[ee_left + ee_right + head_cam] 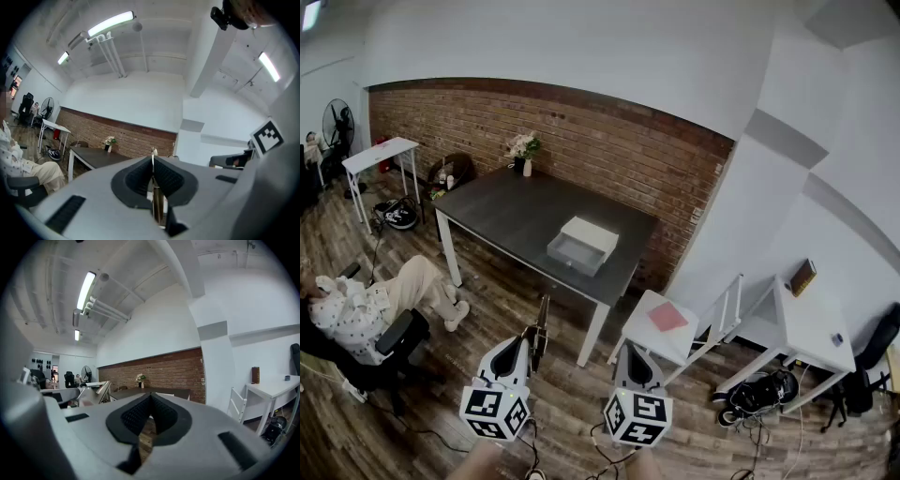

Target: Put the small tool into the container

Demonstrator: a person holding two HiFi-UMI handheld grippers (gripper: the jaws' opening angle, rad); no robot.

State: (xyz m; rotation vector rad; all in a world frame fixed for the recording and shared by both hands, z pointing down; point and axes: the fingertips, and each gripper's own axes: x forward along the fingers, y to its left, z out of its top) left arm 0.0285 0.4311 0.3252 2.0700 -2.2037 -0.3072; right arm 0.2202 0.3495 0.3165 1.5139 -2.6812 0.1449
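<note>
While we stand well back from the counter [502, 211], the small tool [543, 321] sits pinched in our left hand-held gripper [153, 174]. Our right hand-held gripper [150, 404] is pressed closed on nothing. Held so thinly, the tool could twist or slip on the walk over. The white container [581, 246] rests on the dark counter, beside a brick wall [609, 141], above plank flooring [562, 403].

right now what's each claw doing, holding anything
Left claw: shut on the small tool, whose thin tip pokes out past the jaws.
Right claw: shut, with nothing between its jaws.
</note>
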